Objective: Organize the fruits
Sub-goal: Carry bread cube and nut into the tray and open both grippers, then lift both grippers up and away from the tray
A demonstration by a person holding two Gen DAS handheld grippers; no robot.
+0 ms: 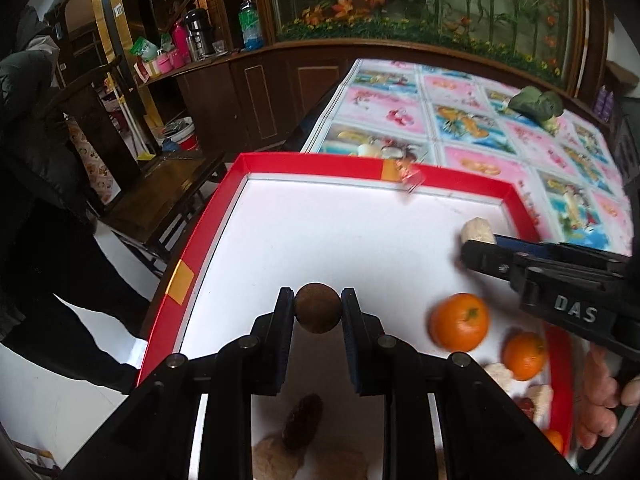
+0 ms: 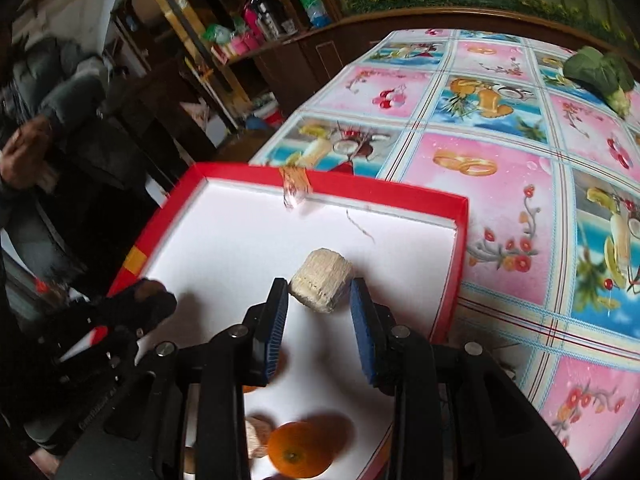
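**Two grippers, each carrying an item over a red-rimmed tray**

The left gripper (image 1: 318, 310) pinches a small round brown fruit (image 1: 318, 308) between its blue pads, one pad on each side. The fruit hangs above the white floor of a shallow tray with a red rim (image 1: 304, 168).

The right gripper (image 2: 320, 294) clamps a pale, ridged, drum-shaped piece (image 2: 321, 286) at its fingertips, above the tray's white floor towards the far right corner. In the left view, this gripper enters from the right with the pale piece (image 1: 476, 231) at its tip.

Near the right gripper, two oranges lie in the tray, a larger orange (image 1: 460, 322) and a smaller orange (image 1: 525, 356), beside a few pale pieces. A dark wrinkled fruit (image 1: 303, 420) lies beneath the left gripper.

The tray sits on a surface covered by a pink and blue fruit-print cloth (image 2: 500, 168). A green leafy vegetable (image 2: 600, 70) lies at its far edge.
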